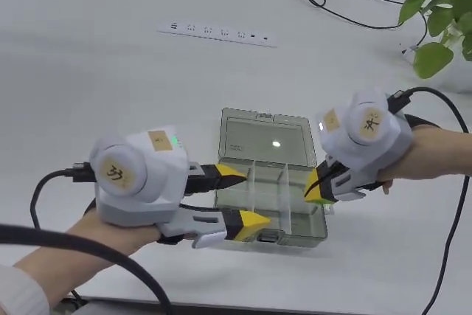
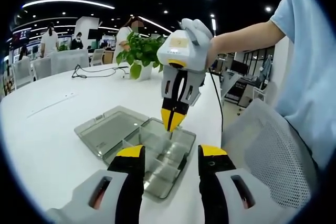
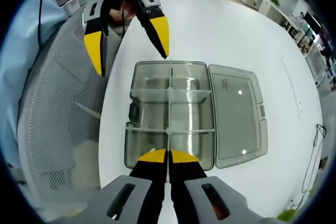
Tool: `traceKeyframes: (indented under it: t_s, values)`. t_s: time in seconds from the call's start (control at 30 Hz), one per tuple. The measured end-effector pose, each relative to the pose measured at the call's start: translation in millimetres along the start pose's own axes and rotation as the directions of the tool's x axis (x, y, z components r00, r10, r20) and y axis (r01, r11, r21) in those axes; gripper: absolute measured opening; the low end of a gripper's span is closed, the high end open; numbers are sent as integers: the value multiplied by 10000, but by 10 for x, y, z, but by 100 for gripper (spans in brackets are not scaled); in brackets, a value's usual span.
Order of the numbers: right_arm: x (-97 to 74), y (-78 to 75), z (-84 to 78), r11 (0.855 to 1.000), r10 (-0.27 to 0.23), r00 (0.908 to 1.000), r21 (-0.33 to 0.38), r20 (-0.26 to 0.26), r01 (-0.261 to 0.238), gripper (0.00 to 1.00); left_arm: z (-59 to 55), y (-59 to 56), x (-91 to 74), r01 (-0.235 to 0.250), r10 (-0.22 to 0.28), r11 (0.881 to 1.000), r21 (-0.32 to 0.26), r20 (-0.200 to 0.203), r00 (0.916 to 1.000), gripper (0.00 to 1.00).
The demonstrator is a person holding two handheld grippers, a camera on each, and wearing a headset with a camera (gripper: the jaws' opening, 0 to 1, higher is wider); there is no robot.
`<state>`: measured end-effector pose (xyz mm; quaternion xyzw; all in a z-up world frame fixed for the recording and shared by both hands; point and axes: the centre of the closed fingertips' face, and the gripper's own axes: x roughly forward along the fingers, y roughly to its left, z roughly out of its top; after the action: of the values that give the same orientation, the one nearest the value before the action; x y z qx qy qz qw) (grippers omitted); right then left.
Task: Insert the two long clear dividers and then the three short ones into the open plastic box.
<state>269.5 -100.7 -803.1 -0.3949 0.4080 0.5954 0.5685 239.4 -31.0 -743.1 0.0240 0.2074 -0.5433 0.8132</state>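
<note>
The clear plastic box (image 1: 295, 237) lies open on the white table, its lid (image 1: 243, 138) flat behind it. In the right gripper view a long clear divider (image 3: 169, 108) runs down the middle of the box (image 3: 134, 153), crossed by two shorter ones (image 3: 152, 94). My right gripper (image 3: 168, 156) is shut on the near end of that long divider, at the box's right edge (image 1: 318, 193). My left gripper (image 1: 246, 197) hovers open over the box's left edge with nothing between its jaws. It appears from the front in the right gripper view (image 3: 128, 45).
A white power strip (image 1: 217, 32) lies far back on the table, a black cable (image 1: 339, 5) loops at the back right, and a green plant (image 1: 442, 20) stands at the right edge. A mesh chair (image 2: 262, 145) is beside the table, with people in the room behind.
</note>
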Motion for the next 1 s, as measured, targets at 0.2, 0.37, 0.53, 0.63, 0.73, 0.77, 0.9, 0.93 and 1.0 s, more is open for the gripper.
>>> traceKeyframes:
  t_s: [0.2,0.37,0.53,0.63,0.73,0.77,0.9,0.93,1.0]
  values:
    - [-42,23,90,9975,-338,9945,646,990,275,10,-4,19,-39,-138,139,9999,92,-28,9999,41]
    - [-144,120,155,9947,-776,9793,812,1868,634,34,-8,41,-79,-413,413,9991,102,-2,9991,47]
    - [-222,209,192,9773,-1503,9490,1868,2772,1003,57,-39,62,-130,-825,825,9966,49,-2,9966,62]
    - [-262,254,155,9575,-2151,9267,2531,3081,1381,70,-84,76,-168,-1169,1168,9931,-65,-120,9931,75]
    - [-308,289,103,9288,-2739,9043,3342,3275,1603,81,-121,89,-217,-1514,1509,9882,-225,-225,9883,85]
    - [-329,304,77,9117,-3039,8936,3732,3304,1721,85,-119,80,-238,-1596,1591,9868,-276,-182,9871,90]
    - [-409,384,-26,8565,-3815,8591,4801,3411,1896,97,-120,75,-333,-2055,2046,9771,-549,-223,9786,100]
    - [-439,424,-66,8354,-4065,8453,5158,3467,1902,100,-102,76,-381,-2264,2264,9721,-611,-69,9740,100]
    - [-496,518,-167,7990,-4394,8308,5713,3416,1876,100,-108,56,-477,-2555,2559,9627,-887,-71,9667,100]
